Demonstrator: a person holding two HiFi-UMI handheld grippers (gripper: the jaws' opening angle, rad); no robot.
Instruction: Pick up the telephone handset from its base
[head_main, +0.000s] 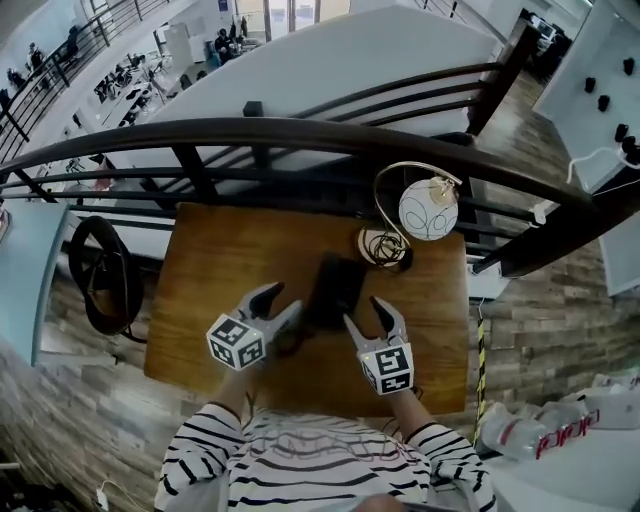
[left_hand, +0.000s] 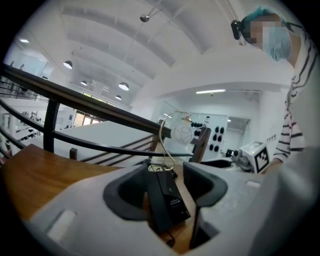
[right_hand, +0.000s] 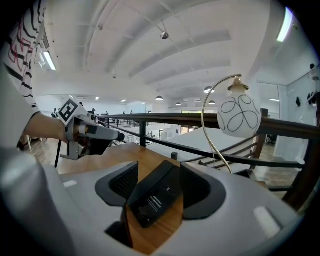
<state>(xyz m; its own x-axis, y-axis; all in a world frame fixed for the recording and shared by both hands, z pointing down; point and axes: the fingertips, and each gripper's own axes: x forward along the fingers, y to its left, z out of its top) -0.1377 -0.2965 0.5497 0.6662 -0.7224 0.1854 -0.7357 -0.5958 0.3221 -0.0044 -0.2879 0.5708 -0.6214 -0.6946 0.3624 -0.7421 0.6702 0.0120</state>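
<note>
While beside left tongs (head_main: 284, 300), telephone (head_main: 336, 288) on table (head_main: 220, 250).

Open-plan office, mezz. level: railing (head_main: 300, 132) above desks (head_main: 125, 80) + ppl (head_main: 224, 42), ceiling lamps (left_hand: 123, 86).

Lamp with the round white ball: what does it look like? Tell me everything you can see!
The lamp has a round white globe shade with thin dark loops drawn on it and a gold cap. It hangs from a thin gold stem that arches up from a round base, where cord lies coiled. It stands at the wooden table's far edge, beside the black railing.
</note>
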